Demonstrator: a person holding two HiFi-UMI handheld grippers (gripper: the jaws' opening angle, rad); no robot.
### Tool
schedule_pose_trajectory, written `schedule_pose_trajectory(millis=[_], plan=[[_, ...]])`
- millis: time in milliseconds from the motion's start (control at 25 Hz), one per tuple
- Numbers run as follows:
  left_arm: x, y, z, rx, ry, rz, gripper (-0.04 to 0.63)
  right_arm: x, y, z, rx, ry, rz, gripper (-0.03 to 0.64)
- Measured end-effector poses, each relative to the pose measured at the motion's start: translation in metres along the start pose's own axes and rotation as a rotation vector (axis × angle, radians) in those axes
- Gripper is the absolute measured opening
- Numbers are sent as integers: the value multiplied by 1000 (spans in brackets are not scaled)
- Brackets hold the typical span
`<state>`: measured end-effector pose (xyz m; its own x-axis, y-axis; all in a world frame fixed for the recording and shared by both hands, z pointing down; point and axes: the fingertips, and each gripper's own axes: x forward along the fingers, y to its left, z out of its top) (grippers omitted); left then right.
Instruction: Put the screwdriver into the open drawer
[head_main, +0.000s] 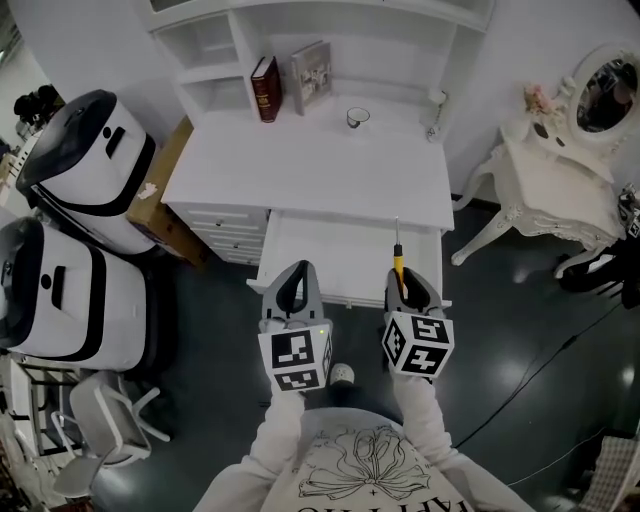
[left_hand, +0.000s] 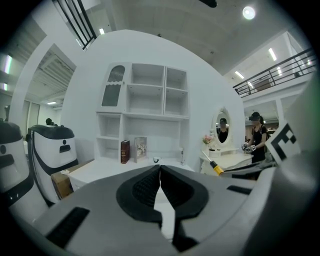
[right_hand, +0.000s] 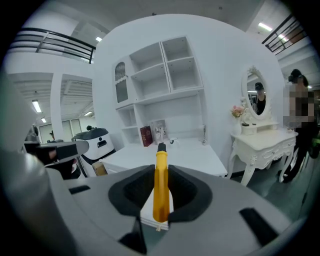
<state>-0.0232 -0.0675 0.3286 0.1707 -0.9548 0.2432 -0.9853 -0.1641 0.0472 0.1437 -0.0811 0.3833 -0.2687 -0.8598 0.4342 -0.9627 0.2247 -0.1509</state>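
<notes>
The screwdriver (head_main: 398, 258) has a yellow handle (right_hand: 161, 187) and a thin metal shaft that points toward the desk. My right gripper (head_main: 402, 276) is shut on the handle, and the handle fills the gap between its pads (right_hand: 186, 192). It hangs just over the front edge of the open white drawer (head_main: 330, 250), which is pulled out from under the desk top (head_main: 300, 165). My left gripper (head_main: 293, 270) is beside it at the drawer's front left, shut with nothing in it; its pads (left_hand: 146, 189) meet. The left gripper view also catches the screwdriver (left_hand: 216, 168) at its right.
On the desk's back stand a red book (head_main: 265, 88), a picture frame (head_main: 311, 75) and a small cup (head_main: 357, 117). A white vanity table (head_main: 560, 195) with an oval mirror (head_main: 605, 95) is at the right. Two white-and-black machines (head_main: 90, 165) and a cardboard box (head_main: 165, 190) crowd the left.
</notes>
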Motion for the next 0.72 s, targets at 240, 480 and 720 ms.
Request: schedule_pose_trajectory(millis=[240, 480, 720], plan=[[26, 4, -9, -2, 36, 5, 6, 26, -5, -4, 6, 35, 15, 80], [54, 18, -17, -14, 74, 12, 6, 55, -5, -6, 6, 75, 19, 80], [91, 30, -24, -21, 106, -8, 6, 91, -4, -9, 6, 113, 11, 80]])
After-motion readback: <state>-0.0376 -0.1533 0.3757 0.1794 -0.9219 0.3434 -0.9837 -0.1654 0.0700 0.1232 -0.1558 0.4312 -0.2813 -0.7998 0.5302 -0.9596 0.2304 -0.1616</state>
